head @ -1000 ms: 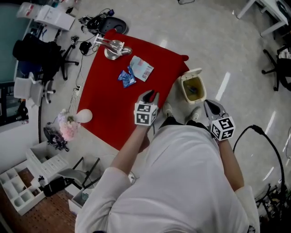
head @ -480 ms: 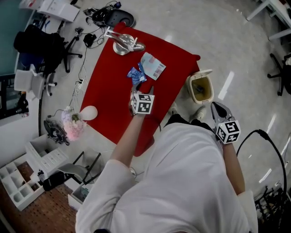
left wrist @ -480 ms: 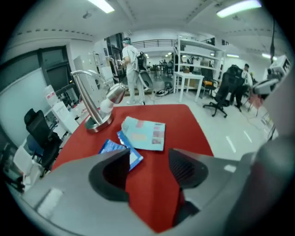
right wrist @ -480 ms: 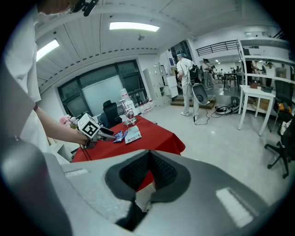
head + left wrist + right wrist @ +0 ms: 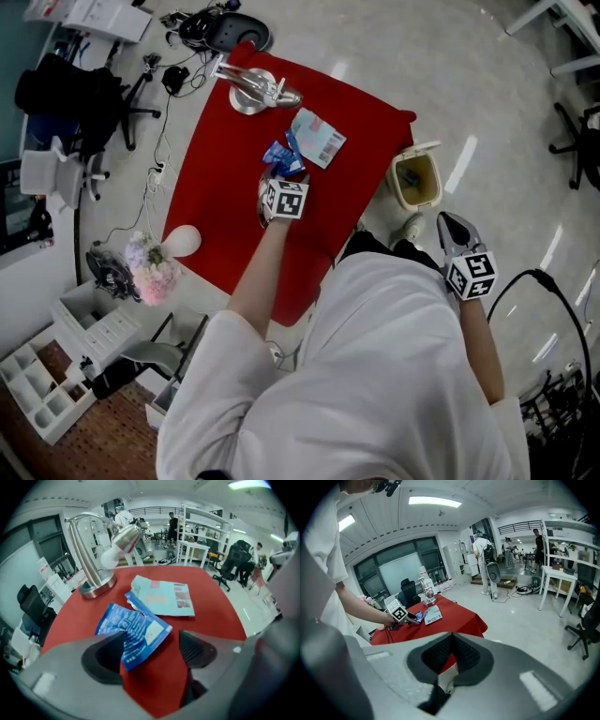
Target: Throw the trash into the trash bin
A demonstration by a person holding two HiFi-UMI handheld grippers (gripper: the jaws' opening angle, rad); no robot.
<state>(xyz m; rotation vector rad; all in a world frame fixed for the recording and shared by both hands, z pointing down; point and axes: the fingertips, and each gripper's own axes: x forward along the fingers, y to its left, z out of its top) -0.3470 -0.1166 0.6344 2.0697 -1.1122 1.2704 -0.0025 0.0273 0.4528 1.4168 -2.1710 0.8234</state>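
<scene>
A crumpled blue wrapper (image 5: 286,156) (image 5: 133,631) lies on the red table (image 5: 225,216), touching a light blue packet (image 5: 320,138) (image 5: 165,598). My left gripper (image 5: 279,178) (image 5: 150,649) hangs just over the wrapper's near end. Its jaws have just been opening and stand wide, with the wrapper's near end between the pads and not pressed. A small cream trash bin (image 5: 416,178) stands lid-up on the floor, right of the table. Near it my right gripper (image 5: 454,231) (image 5: 450,654) is shut and holds nothing.
A steel desk lamp (image 5: 251,92) (image 5: 96,550) stands at the table's far end. Pink flowers (image 5: 152,266) and a white oval object (image 5: 184,239) sit at the table's left corner. Office chairs (image 5: 66,103), cables and a drawer unit (image 5: 56,375) crowd the floor to the left.
My left gripper has moved forward across the table and down to the blue wrapper, and its jaws have opened. The right gripper has stayed near the bin.
</scene>
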